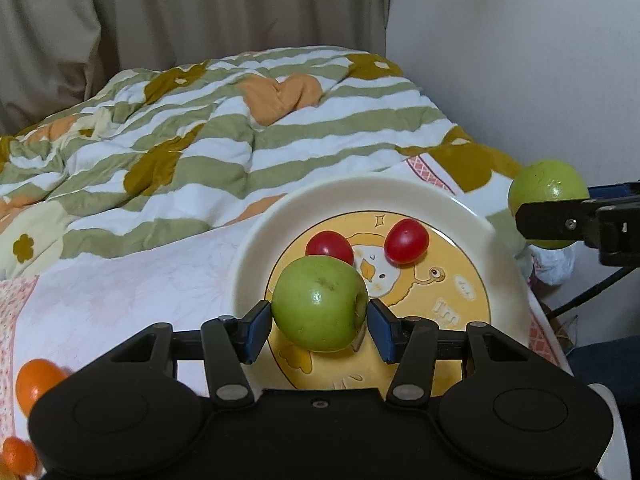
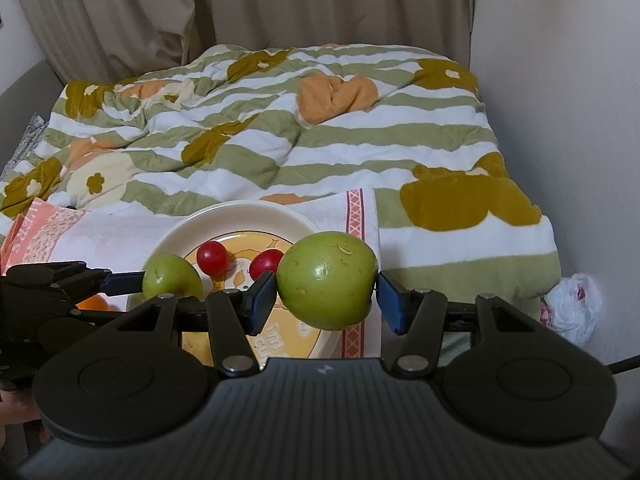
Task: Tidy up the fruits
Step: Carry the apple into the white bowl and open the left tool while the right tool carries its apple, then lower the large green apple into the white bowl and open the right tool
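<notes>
My left gripper is shut on a green apple and holds it over the near part of a cream plate with a yellow cartoon centre. Two red cherry tomatoes lie on the plate behind it. My right gripper is shut on a second green apple, held above the plate's right edge; this apple also shows at the right of the left wrist view. The left gripper's apple shows in the right wrist view.
The plate sits on a white and pink cloth on a bed with a striped floral quilt. Two orange fruits lie on the cloth at the left. A wall and a white plastic bag are on the right.
</notes>
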